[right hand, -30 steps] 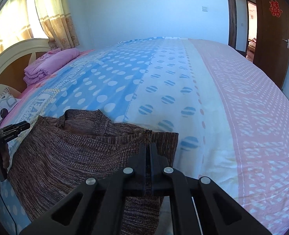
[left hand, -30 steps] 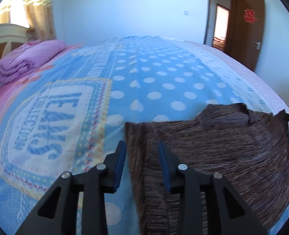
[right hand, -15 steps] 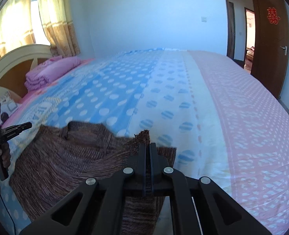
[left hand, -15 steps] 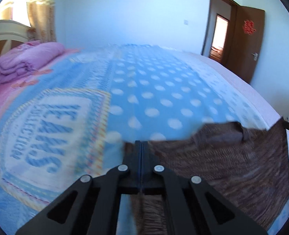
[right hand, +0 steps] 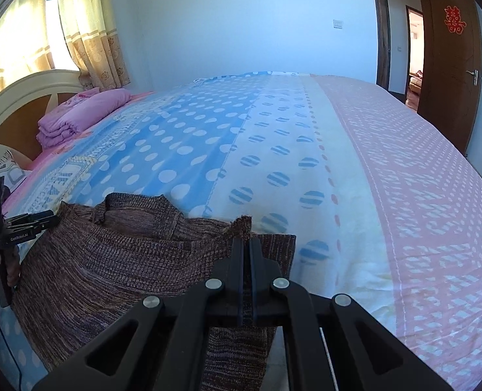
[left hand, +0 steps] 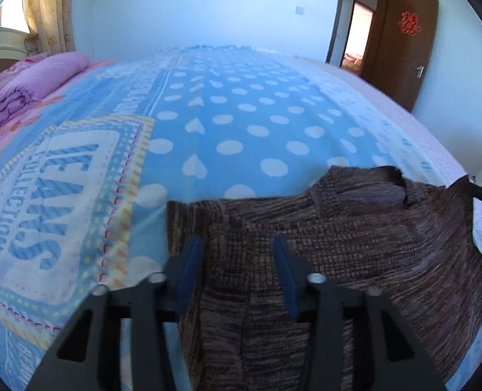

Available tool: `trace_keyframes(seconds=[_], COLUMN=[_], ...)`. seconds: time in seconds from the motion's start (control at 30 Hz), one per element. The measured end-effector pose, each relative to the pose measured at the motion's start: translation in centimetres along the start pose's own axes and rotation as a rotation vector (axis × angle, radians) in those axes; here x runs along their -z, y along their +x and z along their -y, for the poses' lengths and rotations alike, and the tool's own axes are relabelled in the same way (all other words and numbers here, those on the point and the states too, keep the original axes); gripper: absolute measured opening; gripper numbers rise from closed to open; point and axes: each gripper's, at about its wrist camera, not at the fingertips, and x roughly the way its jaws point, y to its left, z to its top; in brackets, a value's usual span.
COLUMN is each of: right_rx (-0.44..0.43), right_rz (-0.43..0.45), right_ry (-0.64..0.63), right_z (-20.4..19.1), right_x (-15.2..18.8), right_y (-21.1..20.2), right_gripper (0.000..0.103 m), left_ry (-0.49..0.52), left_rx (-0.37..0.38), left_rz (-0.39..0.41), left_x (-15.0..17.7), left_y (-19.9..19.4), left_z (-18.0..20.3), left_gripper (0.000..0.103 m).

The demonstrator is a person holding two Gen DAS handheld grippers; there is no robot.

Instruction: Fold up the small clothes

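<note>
Brown knit sweater (left hand: 355, 238) on bed (left hand: 241, 130); left gripper (left hand: 237, 260) fingers just opened, apart over fabric; right gripper (right hand: 245, 247) fingers clamped on hem.

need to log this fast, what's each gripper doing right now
Left gripper: open, jaws just opened, sweater lying between them, not pinched.
Right gripper: shut on the sweater's edge.

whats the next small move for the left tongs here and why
Probably close the left tongs on the brown knit sweater. Their jaws have just been opening and stand apart over its left shoulder, gripping nothing, while the right tongs already pinch the other shoulder.
</note>
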Motion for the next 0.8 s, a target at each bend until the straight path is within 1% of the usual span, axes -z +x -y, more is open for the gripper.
trace_keyframes(seconds=[0.03, 0.07, 0.1, 0.17, 0.23, 0.27, 0.33, 0.43, 0.5, 0.53, 0.6, 0.63, 0.67, 0.73, 0.77, 0.8], right_rx=[0.001, 0.001, 0.0, -0.002, -0.003, -0.005, -0.004, -0.002, 0.003, 0.004, 0.015, 0.034, 0.051, 0.067, 0.088, 0.11], right_rz=[0.001, 0.0, 0.001, 0.002, 0.005, 0.01, 0.025, 0.049, 0.06, 0.061, 0.036, 0.012, -0.021, -0.104, -0.172, -0.198], right_ry=[0.002, 0.004, 0.006, 0.008, 0.007, 0.007, 0.009, 0.021, 0.032, 0.037, 0.038, 0.031, 0.029, 0.035, 0.019, 0.004], right_z=[0.1, 0.2, 0.2, 0.3, 0.4, 0.4, 0.4, 0.6, 0.6, 0.6, 0.5, 0.5, 0.5, 0.8, 0.8, 0.7], right_x=[0.1, 0.2, 0.3, 0.3, 0.4, 0.4, 0.2, -0.7, -1.2, -1.4, -1.5, -1.3, -0.9, 0.1, 0.7, 1.2], right_y=[0.0, 0.0, 0.0, 0.0, -0.1, -0.2, -0.4, -0.9, -0.8, -0.7, 0.1, 0.8, 1.7, 3.9, 5.1, 5.5], right_gripper=[0.003, 0.003, 0.003, 0.003, 0.003, 0.003, 0.003, 0.003, 0.003, 0.003, 0.003, 0.003, 0.003, 0.003, 0.003, 0.003], left_ry=[-0.007, -0.023, -0.025, -0.013, -0.01, -0.018, -0.061, -0.085, -0.09, -0.104, -0.107, -0.092, -0.085, -0.065, -0.064, -0.074], left_rx=[-0.003, 0.003, 0.006, 0.017, 0.005, -0.004, 0.013, 0.008, -0.015, -0.015, -0.024, -0.036, -0.044, -0.072, -0.104, -0.118], left_rz=[-0.029, -0.036, -0.018, 0.006, 0.041, 0.06, 0.105, 0.133, 0.129, 0.129, 0.115, 0.094, 0.081, 0.024, 0.002, 0.005], left_x=[-0.1, -0.1, -0.1, 0.1, 0.1, -0.2, -1.0, -2.0, -2.2, -2.2, -2.1, -1.7, -1.4, -0.5, -0.4, -0.4], left_y=[0.6, 0.9, 0.7, 0.1, -0.8, -1.3, -2.6, -3.3, -3.0, -2.7, -1.8, -0.9, -0.4, 1.0, 1.3, 0.9], left_z=[-0.2, -0.4, -0.5, -0.4, -0.4, -0.6, -1.5, -2.4, -2.8, -3.1, -3.1, -2.9, -2.7, -2.2, -2.1, -2.2], left_gripper=[0.016, 0.01, 0.004, 0.004, 0.004, 0.004, 0.004, 0.004, 0.003, 0.003, 0.003, 0.003, 0.004, 0.005, 0.011, 0.016])
